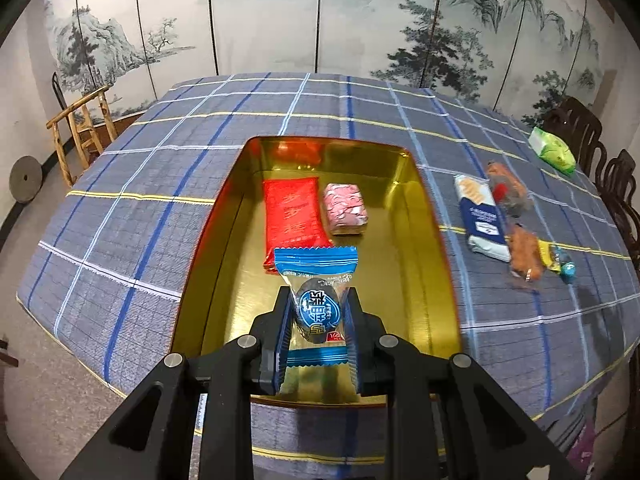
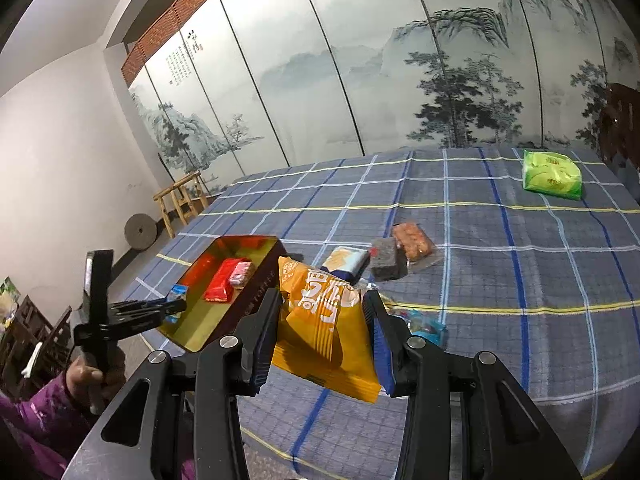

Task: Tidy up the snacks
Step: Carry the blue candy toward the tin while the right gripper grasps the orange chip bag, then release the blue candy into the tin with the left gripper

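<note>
A gold-lined tin box (image 1: 432, 248) sits on the checked tablecloth; it also shows in the right wrist view (image 2: 256, 280). Inside lie a red packet (image 1: 292, 216) and a pink wrapped snack (image 1: 345, 208). My left gripper (image 1: 318, 300) is shut on a blue-wrapped snack (image 1: 318, 308) and holds it over the box's near end. My right gripper (image 2: 322, 304) is shut on an orange snack packet (image 2: 324, 328), held above the table to the right of the box. The left gripper (image 2: 176, 306) also shows in the right wrist view at the box's near end.
Loose snacks lie right of the box: a blue-and-white packet (image 1: 480, 216), brown snacks in clear wrap (image 1: 508, 188), a small blue candy (image 1: 568, 268) and a green packet (image 1: 552, 150) far right. Chairs stand at the table's right (image 1: 616, 184) and far left (image 1: 80, 128).
</note>
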Available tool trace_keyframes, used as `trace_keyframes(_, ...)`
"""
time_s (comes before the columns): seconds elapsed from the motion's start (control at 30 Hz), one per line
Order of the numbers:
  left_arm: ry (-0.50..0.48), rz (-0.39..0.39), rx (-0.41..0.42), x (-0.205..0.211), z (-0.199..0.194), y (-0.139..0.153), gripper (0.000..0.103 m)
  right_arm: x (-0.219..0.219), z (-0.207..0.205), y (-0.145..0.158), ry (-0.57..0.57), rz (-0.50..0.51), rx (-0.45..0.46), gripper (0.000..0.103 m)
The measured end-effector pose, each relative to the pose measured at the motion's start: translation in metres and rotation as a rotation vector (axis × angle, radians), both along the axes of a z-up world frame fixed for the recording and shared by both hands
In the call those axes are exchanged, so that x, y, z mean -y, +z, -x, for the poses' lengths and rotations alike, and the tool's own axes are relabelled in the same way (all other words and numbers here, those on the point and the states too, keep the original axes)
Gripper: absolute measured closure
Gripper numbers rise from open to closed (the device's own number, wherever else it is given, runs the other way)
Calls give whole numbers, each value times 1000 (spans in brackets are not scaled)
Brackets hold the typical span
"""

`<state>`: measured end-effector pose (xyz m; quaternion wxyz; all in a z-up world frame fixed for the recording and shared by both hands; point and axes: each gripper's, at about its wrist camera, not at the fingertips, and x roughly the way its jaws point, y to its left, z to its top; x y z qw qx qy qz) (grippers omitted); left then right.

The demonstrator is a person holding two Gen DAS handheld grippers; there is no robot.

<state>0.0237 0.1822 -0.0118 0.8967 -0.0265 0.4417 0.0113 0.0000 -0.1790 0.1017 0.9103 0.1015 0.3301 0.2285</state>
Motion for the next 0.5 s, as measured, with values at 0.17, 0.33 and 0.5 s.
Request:
trace_keyframes(0.17, 11, -19, -3, -6, -3, -8, 82, -11, -1, 2, 20, 2, -3, 60)
trace_keyframes(0.33, 22, -39, -2, -12, -6, -13, 82, -21, -4, 2, 38, 3, -7, 60)
trace_keyframes(0.5, 32, -42, -10, -18, -8, -18, 81, -33, -6, 2, 61, 8, -11, 60)
